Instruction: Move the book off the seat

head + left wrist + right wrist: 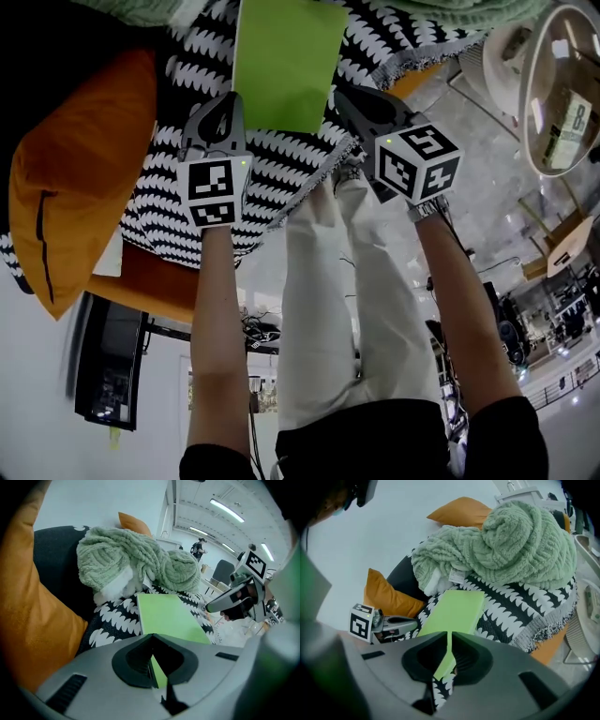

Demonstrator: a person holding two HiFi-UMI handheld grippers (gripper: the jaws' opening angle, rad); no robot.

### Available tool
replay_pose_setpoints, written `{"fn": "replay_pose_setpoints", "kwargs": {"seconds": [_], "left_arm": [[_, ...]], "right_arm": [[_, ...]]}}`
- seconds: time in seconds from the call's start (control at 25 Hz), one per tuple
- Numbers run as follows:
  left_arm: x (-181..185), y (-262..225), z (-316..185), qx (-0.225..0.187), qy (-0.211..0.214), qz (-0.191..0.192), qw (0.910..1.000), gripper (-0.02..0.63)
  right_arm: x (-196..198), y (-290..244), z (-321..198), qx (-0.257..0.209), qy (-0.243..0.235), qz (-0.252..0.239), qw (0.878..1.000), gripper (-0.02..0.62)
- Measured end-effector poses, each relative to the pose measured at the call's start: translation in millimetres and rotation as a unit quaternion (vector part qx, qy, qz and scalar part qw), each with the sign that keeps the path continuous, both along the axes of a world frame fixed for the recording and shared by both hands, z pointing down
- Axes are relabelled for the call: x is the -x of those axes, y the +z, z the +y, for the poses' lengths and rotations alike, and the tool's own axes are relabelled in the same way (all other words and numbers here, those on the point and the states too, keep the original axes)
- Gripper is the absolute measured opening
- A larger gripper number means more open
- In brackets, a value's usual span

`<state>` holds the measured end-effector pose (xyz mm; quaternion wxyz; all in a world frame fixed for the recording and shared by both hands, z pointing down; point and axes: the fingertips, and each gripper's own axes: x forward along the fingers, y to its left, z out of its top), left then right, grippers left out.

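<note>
The green book [286,61] lay flat on the patterned throw [281,183] covering the seat. The left tongs [227,101] and right tongs [344,96] flanked its near corners, both closed and empty. They would probably need to open, then pinch that near edge squarely.

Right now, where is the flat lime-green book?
Top centre of the head view, the flat lime-green book is over the black-and-white patterned throw, with the left gripper and right gripper each clamped on a near corner.

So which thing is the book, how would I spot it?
Look at the seat with orange cushions and a black-and-white throw. The book lies flat on that throw, beside a fluffy pale-green blanket. It alone is smooth and bright lime green.
</note>
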<state>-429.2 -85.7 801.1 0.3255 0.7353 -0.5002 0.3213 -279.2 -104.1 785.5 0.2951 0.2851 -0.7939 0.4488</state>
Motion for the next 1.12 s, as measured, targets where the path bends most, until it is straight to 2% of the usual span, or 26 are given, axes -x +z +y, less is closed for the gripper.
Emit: {"fn": "replay_pose_setpoints", "kwargs": {"seconds": [0.08,0.16,0.32,0.72,0.92,1.12], "left_arm": [[1,6,0,0.008,0.005,-0.003,1.0,0.008],[1,11,0,0.013,0.011,-0.003,0.9998,0.008],[-4,20,2,0.022,0.038,-0.007,0.999,0.008],[0,28,3,0.04,0.033,-0.013,0.9986,0.008],[6,33,3,0.055,0.004,0.018,0.9983,0.008],[6,35,3,0.067,0.006,0.029,0.9973,0.008]], "right_arm": [[1,4,-2,0.003,0.001,-0.002,1.0,0.026],[3,8,-3,0.005,0.003,-0.002,1.0,0.104],[5,14,-4,0.014,0.023,-0.002,1.0,0.161],[7,25,3,0.03,0.025,-0.001,0.999,0.214],[10,29,3,0.051,0.043,-0.02,0.998,0.26],[15,34,3,0.068,0.041,-0.036,0.996,0.281]]}}
